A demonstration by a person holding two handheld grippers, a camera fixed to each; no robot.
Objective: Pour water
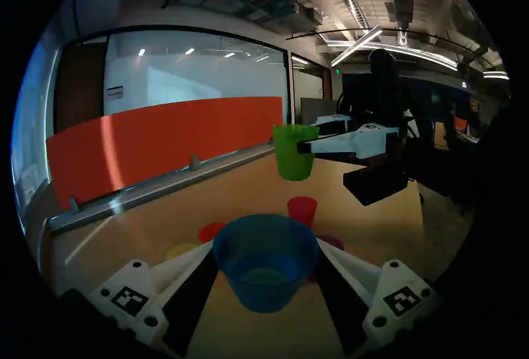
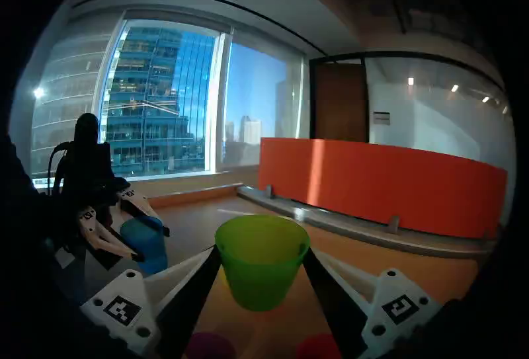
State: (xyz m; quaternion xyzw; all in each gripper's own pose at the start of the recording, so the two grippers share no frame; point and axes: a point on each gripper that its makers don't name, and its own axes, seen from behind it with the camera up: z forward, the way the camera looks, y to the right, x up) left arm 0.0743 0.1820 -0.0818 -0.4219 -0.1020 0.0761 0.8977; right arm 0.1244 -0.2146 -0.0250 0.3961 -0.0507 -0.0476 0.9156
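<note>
**Holding two cups above the table**

My left gripper point(image 1: 264, 256) is pinching the blue cup point(image 1: 266, 279), with one finger pressed on each wall. The cup is upright and lifted off the table point(image 1: 387, 227). A paler band shows low inside it, and I cannot tell whether that is water.

My right gripper point(image 2: 262, 256) grips the green cup point(image 2: 262, 273) the same way, both fingers tight against its sides. That cup is also upright and clear of the table. I cannot make out anything inside it.

In the left gripper view, the green cup hangs over the table's farther part with its mouth level. In the right gripper view, the blue cup hangs over the table's nearer part.

A red cup point(image 1: 302, 211) stands upright on the middle of the table. Around it on the table lie a yellow piece point(image 1: 180, 250) and a purple piece point(image 1: 332, 242), both partly hidden, so I cannot tell what they are.

An orange panel point(image 1: 165, 137) runs along the table's far edge.
</note>
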